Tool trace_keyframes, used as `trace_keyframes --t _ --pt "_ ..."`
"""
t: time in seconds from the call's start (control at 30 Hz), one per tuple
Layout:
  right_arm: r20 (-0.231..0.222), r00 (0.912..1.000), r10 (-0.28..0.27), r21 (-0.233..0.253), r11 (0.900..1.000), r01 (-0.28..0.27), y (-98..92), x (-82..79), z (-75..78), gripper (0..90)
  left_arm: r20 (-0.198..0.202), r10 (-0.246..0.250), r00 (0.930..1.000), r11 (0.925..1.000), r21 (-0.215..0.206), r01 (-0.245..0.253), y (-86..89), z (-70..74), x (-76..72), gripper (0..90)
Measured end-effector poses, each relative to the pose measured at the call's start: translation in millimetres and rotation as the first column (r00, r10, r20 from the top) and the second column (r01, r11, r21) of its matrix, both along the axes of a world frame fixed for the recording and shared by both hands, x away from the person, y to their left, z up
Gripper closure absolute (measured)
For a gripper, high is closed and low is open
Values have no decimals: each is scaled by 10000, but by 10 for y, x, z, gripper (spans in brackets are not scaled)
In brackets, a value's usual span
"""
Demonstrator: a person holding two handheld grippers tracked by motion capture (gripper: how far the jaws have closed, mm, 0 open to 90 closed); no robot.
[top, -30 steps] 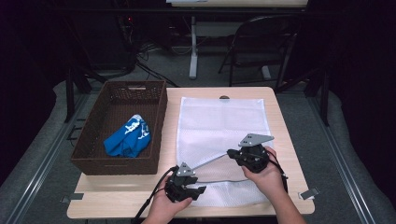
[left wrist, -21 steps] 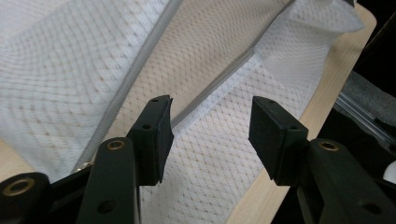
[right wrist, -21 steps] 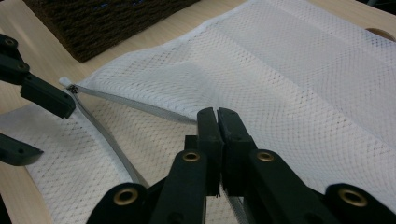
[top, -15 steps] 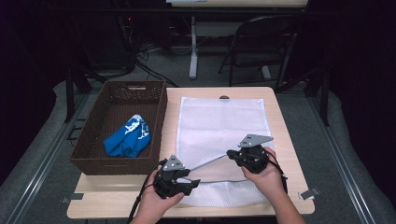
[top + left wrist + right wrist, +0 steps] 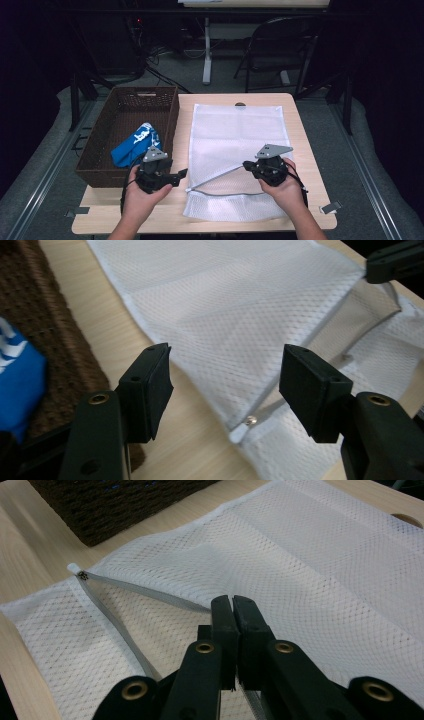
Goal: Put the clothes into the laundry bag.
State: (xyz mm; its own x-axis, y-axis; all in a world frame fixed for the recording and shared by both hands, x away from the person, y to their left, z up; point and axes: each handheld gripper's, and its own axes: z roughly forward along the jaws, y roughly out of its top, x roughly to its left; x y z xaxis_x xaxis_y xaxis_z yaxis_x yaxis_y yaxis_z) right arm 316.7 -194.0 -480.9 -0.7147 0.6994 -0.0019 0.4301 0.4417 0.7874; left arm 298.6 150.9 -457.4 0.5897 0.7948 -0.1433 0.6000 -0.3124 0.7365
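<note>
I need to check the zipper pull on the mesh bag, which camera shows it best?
The left gripper view: the zipper pull sits close and sharp between the open jaws. The right gripper view shows it smaller at the bag's corner; in the high view it is a speck.

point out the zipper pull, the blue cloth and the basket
zipper pull (image 5: pixel 251 419), left gripper view, its metal tab
blue cloth (image 5: pixel 131 147), high view, its middle
basket (image 5: pixel 97 145), high view, its left wall

Wooden table (image 5: pixel 300 125): white mesh bag (image 5: pixel 235 140), brown basket (image 5: pixel 125 125).
</note>
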Motion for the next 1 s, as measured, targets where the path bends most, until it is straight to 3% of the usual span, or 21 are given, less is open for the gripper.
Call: trace_keyframes --t 0.27,0.4,0.6,0.83,1.0 --pt "-2 10000 -27 7 10000 27 -15 -1 6 884 -150 866 9961 9951 483 -858 283 41 252 374" --pt "-8 10000 -20 2 10000 20 -16 -6 7 884 -268 1264 9916 9908 513 -1249 432 60 361 388" --pt "-42 10000 -10 -28 10000 10 -5 -5 1 884 -415 1880 9813 9809 580 -1855 648 78 520 403" --pt "-76 10000 -37 -2 10000 37 -5 -8 -3 884 -665 2256 9720 9719 835 -2199 777 62 649 400" --pt "-68 10000 -29 -9 10000 29 -11 -6 -6 884 -1017 2496 9630 9650 1086 -2386 840 54 792 331"
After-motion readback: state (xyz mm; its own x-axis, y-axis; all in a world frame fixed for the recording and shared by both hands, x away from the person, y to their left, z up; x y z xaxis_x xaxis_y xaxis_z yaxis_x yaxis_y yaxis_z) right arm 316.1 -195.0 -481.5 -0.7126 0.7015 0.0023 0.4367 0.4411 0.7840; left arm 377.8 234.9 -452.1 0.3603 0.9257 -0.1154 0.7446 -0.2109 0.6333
